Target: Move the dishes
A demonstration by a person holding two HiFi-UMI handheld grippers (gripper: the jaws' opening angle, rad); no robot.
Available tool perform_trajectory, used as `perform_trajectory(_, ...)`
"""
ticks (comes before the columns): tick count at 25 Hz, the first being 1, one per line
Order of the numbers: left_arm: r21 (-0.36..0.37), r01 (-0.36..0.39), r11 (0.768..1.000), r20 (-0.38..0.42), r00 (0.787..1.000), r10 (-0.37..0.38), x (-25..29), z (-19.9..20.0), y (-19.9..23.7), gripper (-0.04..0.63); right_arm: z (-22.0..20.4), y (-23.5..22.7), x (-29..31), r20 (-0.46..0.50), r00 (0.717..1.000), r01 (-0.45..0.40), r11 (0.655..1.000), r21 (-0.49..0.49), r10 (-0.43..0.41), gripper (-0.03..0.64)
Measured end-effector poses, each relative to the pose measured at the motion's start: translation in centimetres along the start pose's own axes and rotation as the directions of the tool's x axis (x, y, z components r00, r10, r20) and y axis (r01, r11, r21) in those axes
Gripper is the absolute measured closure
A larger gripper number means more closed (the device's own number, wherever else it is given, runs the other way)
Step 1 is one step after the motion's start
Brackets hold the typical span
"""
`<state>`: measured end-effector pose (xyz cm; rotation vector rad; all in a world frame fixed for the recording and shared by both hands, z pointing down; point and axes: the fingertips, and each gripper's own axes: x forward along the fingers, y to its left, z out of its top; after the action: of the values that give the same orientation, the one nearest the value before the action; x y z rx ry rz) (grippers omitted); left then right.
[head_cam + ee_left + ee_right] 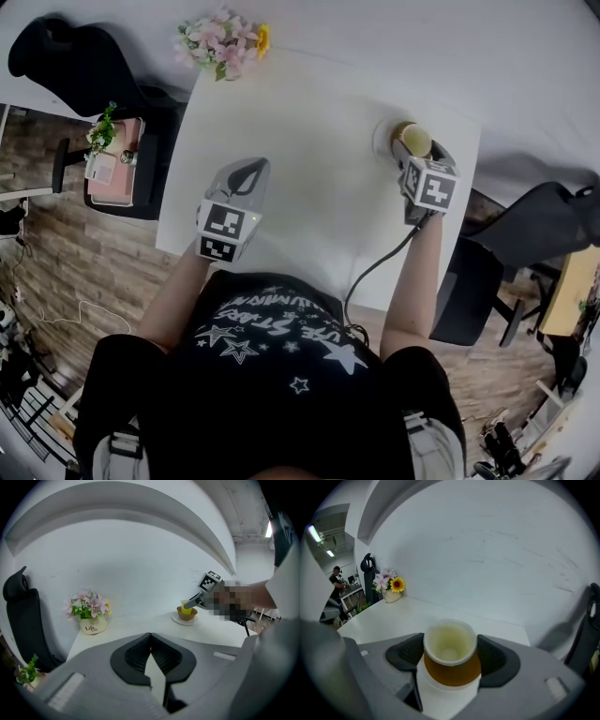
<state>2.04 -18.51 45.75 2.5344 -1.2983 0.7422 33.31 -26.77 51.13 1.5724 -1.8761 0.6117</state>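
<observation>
A pale yellow cup [449, 644] stands in a brown bowl [452, 671] on a white saucer [440, 698] at the far right of the white table [309, 178]. My right gripper [415, 150] is shut on the cup [412, 138], one pad on each side of its rim. The left gripper view shows the same stack, cup [186, 605] over bowl [187, 615], with the right gripper's tip at the cup. My left gripper [249, 172] hovers over the table's near left part, its jaws shut and empty [150, 641].
A pot of pink flowers with a sunflower [222, 39] stands at the table's far left corner. Black chairs sit off the left [84, 66] and right [553, 225] sides. A small plant [105, 131] rests on a low stand left of the table.
</observation>
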Motion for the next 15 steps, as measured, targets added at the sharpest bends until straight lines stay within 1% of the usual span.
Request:
perform_trajectory(4,-0.010,0.000,1.000,0.019,1.000,0.000,0.0,0.1,1.3,0.584,2.0,0.3,-1.4,0.052,0.998,0.025,0.999,0.020,-0.026,0.259)
perform_trajectory(9,-0.036,-0.005,0.999,0.034,0.999,0.006,-0.5,-0.4,2.7,0.584,4.2,2.0,-3.2,0.111,0.993,0.027,0.999,0.023,-0.030,0.259)
perform_trajectory(15,-0.044,-0.007,0.999,0.059,0.998,0.010,-1.2,-0.3,4.1,0.584,6.4,6.3,-3.1,0.143,0.990,-0.013,1.000,0.012,0.012,0.259)
